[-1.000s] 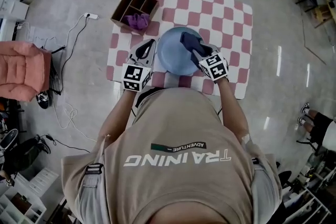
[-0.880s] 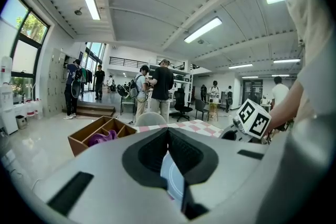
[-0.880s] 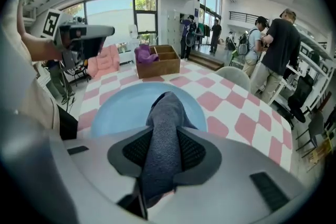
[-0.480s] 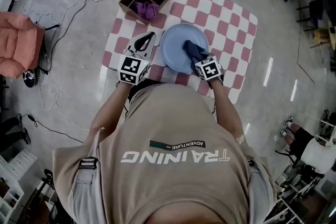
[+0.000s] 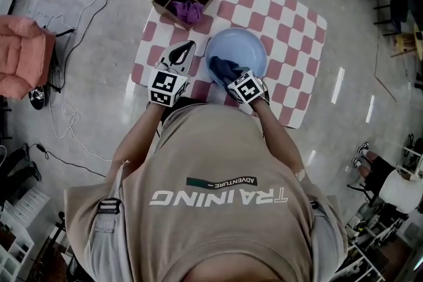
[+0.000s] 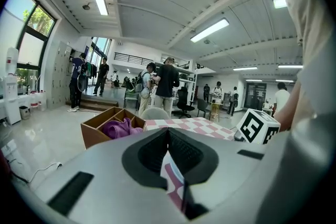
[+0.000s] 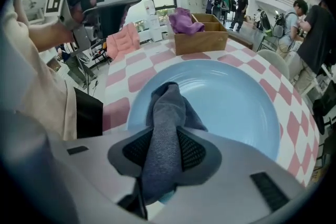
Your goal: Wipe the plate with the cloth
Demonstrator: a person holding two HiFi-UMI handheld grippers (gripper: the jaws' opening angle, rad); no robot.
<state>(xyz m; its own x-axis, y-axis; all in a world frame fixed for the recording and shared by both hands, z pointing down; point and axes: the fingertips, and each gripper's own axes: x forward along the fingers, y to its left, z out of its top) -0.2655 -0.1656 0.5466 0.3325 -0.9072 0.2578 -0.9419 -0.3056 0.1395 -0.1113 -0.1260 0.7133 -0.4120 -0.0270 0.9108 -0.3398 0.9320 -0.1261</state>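
Right gripper view: right tongs point(image 7: 165, 140) clamp the grey cloth point(image 7: 168, 105), its length running straight ahead onto the blue plate point(image 7: 239, 99); left tongs point(image 6: 168, 135) closed.

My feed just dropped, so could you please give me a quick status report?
Left gripper shut, beside plate. Right gripper shut on cloth, cloth tip on plate's near part. Box behind, clear.

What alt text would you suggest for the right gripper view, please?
The right gripper is shut on a grey-blue cloth whose free end rests on a light blue plate. The plate sits on a pink-and-white checked table, with a wooden box holding a purple cloth behind it.
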